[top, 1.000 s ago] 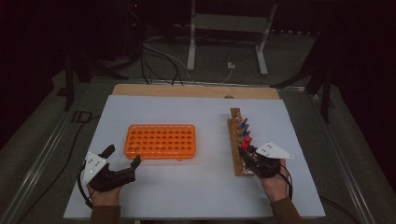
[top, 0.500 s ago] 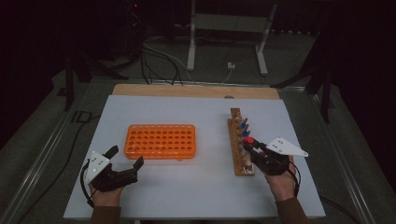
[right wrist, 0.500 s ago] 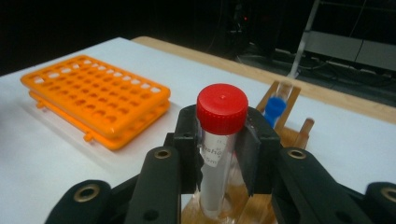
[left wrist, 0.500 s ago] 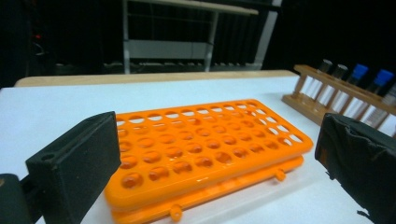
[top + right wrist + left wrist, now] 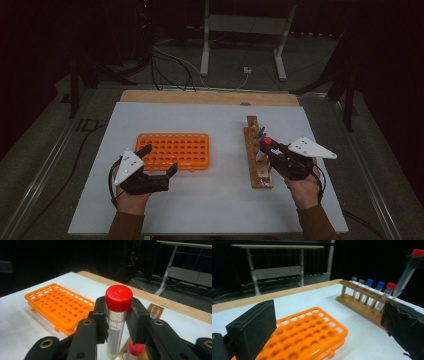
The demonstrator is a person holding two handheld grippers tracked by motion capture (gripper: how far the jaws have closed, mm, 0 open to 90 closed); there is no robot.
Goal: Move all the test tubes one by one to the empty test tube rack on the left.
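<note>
Red-capped tube (image 5: pixel 118 315) is clamped upright just under its cap by the right gripper (image 5: pixel 272 149), above the wooden rack (image 5: pixel 258 159); the orange rack (image 5: pixel 176 150) lies leftward, beside the wide-open, empty left gripper (image 5: pixel 157 161).

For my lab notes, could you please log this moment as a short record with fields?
Right tongs: shut on red-capped tube, lifted clear of the wooden rack
Left tongs: open, holding nothing, near the orange rack
Wooden rack contents: tubes with grey, blue and red caps, upright
Orange rack: holes look empty
Surface: white table
</note>
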